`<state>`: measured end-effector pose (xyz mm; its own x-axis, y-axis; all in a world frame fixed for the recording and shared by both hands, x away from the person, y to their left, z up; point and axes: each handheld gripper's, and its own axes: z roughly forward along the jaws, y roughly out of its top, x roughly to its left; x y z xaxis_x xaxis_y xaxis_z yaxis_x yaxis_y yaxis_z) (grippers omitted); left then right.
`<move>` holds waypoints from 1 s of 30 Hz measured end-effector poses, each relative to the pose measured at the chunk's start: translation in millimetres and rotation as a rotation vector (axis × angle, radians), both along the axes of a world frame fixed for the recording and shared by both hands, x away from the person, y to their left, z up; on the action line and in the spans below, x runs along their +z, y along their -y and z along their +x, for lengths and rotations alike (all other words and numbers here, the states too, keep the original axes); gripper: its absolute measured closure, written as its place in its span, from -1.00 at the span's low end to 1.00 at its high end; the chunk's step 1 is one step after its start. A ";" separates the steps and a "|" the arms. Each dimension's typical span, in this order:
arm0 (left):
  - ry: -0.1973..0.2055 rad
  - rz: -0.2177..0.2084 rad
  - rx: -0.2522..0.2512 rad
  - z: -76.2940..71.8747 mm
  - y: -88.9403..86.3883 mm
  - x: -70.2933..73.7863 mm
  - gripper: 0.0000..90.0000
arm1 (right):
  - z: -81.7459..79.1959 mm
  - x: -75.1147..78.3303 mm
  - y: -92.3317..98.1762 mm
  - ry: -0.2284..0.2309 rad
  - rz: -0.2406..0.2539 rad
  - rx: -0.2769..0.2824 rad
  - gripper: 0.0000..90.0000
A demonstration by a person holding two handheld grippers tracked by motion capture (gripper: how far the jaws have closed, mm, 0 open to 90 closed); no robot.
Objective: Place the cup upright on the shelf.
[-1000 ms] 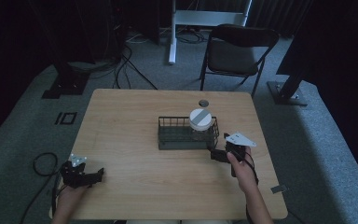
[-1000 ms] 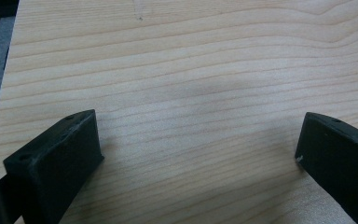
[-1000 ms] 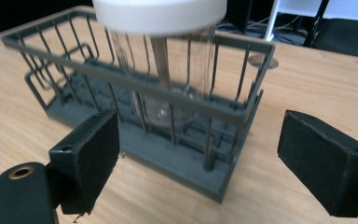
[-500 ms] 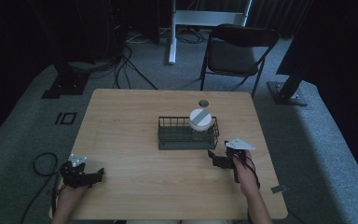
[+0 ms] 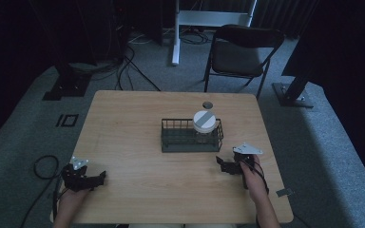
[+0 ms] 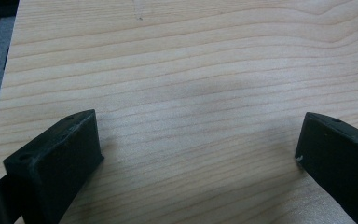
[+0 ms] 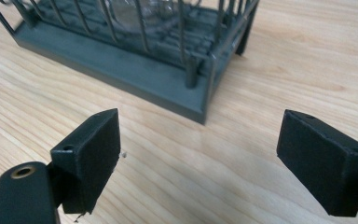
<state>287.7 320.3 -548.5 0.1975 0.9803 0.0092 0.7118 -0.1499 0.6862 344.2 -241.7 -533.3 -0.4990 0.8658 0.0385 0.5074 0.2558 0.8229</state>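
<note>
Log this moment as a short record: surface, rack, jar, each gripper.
surface: wooden table
rack: dark wire basket, mid-table
jar: clear jar with white lid, standing in the basket's right end
right gripper: open, empty, low over the table near the basket's right front corner
left gripper: open, empty, at the table's near left corner

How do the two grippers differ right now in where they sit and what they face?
The right gripper sits by the wire basket's right front corner, facing it; the left gripper sits far off at the table's near left edge, facing bare wood. The jar in the basket stands close to the right gripper, far from the left gripper. Both are open and hold nothing.
</note>
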 end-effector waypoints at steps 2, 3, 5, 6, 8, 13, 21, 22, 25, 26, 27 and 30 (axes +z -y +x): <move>0.000 0.000 0.000 0.0 0.0 0.0 -1.00 | -0.4 -1.8 2.1 -0.007 -0.004 0.002 -0.71; 0.000 0.000 0.000 0.0 0.0 0.0 -1.00 | -0.4 -1.8 2.1 -0.007 -0.004 0.002 -0.71; 0.000 0.000 0.000 0.0 0.0 0.0 -1.00 | -0.9 -4.0 5.0 -0.021 -0.013 0.004 -0.71; 0.000 0.000 0.000 0.0 0.0 0.0 -1.00 | -0.9 -4.0 5.0 -0.021 -0.013 0.004 -0.71; 0.000 0.000 0.000 0.0 0.0 0.0 -1.00 | -1.3 -5.3 6.9 -0.028 -0.015 -0.004 -0.71; 0.000 0.000 0.000 0.0 0.0 0.0 -1.00 | -3.1 -9.3 13.4 -0.050 -0.036 -0.007 -0.71; 0.000 0.000 0.000 0.0 0.0 0.0 -1.00 | -3.8 -10.2 23.4 -0.065 -0.060 -0.012 -0.71; 0.000 0.000 0.000 0.0 0.0 0.0 -1.00 | -3.8 -10.2 23.4 -0.065 -0.060 -0.012 -0.71; 0.000 0.000 0.000 0.0 0.0 0.0 -1.00 | -3.5 -11.3 26.0 -0.072 -0.072 -0.012 -0.71; 0.000 0.000 0.000 0.0 0.0 0.0 -1.00 | -3.6 -11.9 26.8 -0.074 -0.079 -0.010 -0.71; 0.000 0.000 0.000 0.0 0.0 0.0 -1.00 | -3.7 -12.4 27.3 -0.077 -0.085 -0.007 -0.71; 0.000 0.000 0.000 0.0 0.0 0.0 -1.00 | -3.9 -14.7 29.4 -0.094 -0.124 0.018 -0.71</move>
<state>287.7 320.3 -548.5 0.1972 0.9803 0.0091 0.7117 -0.1496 0.6863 340.3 -271.1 -548.0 -0.5138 0.8577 -0.0208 0.5751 0.3622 0.7336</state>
